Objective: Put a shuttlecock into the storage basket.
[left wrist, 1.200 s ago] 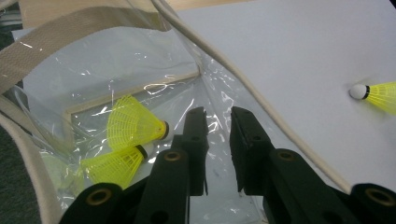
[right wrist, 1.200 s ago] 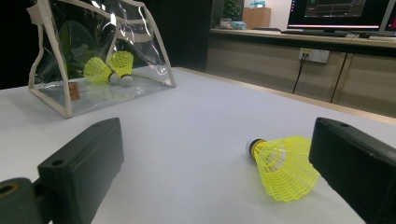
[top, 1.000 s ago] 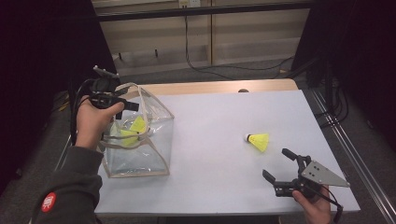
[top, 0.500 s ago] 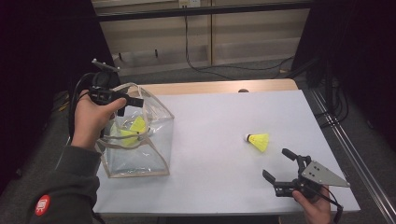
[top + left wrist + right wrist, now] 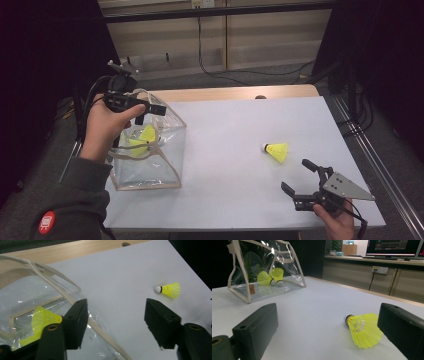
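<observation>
A clear plastic bag with beige trim stands at the table's left. Two yellow shuttlecocks lie inside it, also in the left gripper view and the right gripper view. My left gripper hovers over the bag's far rim, open; its jaws have just been opening and nothing is between them. A third yellow shuttlecock lies on the white table at the right, cork to the left. My right gripper rests just in front of it, open, the shuttlecock near its right jaw.
The white tabletop ends in a wooden strip at the far side, with a small hole in it. Cabinets and cables lie behind. Dark floor drops off on both sides.
My left hand has lifted a little above the bag and its jaws have spread wider. The right gripper and the loose shuttlecock have stayed put.
</observation>
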Action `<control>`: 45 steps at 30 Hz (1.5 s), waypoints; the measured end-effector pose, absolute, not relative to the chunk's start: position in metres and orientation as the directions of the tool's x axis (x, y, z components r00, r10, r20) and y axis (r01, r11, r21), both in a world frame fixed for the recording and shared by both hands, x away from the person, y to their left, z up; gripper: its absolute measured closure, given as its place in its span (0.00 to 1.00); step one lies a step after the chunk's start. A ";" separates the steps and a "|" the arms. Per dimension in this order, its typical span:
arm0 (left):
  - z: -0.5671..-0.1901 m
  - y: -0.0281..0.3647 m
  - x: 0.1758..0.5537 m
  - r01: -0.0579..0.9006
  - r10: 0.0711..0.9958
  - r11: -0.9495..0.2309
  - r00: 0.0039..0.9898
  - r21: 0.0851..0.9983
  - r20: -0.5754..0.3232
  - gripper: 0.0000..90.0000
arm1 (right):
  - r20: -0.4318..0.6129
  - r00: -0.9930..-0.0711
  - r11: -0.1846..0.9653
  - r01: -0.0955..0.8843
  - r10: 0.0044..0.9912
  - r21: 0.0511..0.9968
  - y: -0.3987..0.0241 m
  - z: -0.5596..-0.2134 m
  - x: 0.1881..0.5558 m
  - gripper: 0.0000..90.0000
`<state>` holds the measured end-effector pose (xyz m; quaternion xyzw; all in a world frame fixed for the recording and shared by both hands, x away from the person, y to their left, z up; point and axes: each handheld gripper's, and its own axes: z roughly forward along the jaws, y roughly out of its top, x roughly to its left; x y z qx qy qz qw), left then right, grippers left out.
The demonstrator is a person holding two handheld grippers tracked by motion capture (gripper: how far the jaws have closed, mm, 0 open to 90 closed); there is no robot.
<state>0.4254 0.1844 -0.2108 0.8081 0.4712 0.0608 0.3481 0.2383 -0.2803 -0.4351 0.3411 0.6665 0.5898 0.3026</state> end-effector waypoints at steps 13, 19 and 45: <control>-0.215 0.154 0.418 0.680 0.752 -0.367 0.618 0.635 -0.228 0.21 | -0.002 -0.585 0.072 0.097 0.811 0.993 -0.280 -0.435 0.238 0.03; -0.221 0.142 0.415 0.673 0.733 -0.387 0.640 0.631 -0.233 0.19 | -0.002 -0.584 0.073 0.098 0.812 0.993 -0.280 -0.435 0.238 0.03; -0.253 0.111 0.406 0.652 0.684 -0.400 0.680 0.644 -0.263 0.18 | -0.003 -0.585 0.073 0.096 0.811 0.993 -0.281 -0.435 0.238 0.03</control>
